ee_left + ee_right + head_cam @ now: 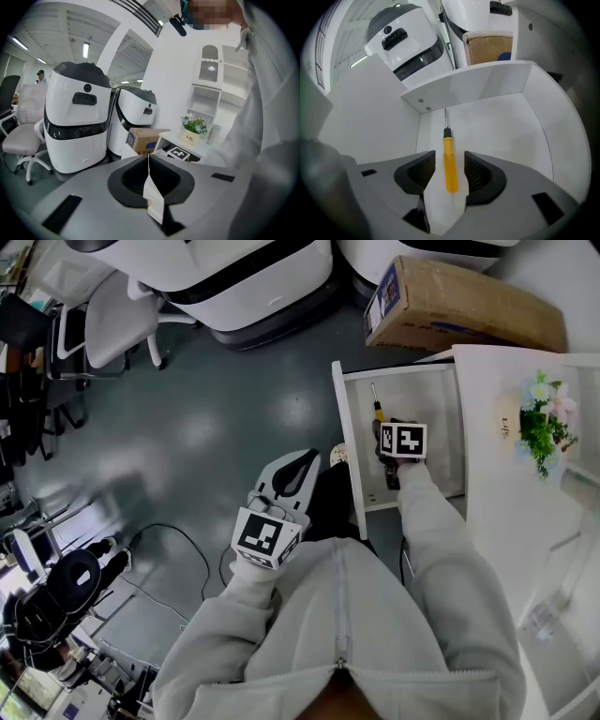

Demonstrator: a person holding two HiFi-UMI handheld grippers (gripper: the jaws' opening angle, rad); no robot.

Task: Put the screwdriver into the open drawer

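Observation:
The screwdriver [377, 409], with a yellow handle and a thin metal shaft, lies flat on the floor of the open white drawer [345, 446]. In the right gripper view the screwdriver [450, 161] rests between the two jaws near the drawer's left wall [410, 136], its tip toward the back. My right gripper [450, 171] stands open, the pads clear of the handle on both sides. In the head view the right gripper [385, 433] reaches down into the drawer. My left gripper [298, 470] hangs over the grey floor left of the drawer, and its jaws meet with nothing between them [150, 178].
A cardboard box [459, 306] lies beyond the drawer. The white desktop [525, 521] carries a potted plant [544, 423]. Large white machines [234, 277] stand at the back, an office chair [112, 320] at the left, cables [178, 540] on the floor.

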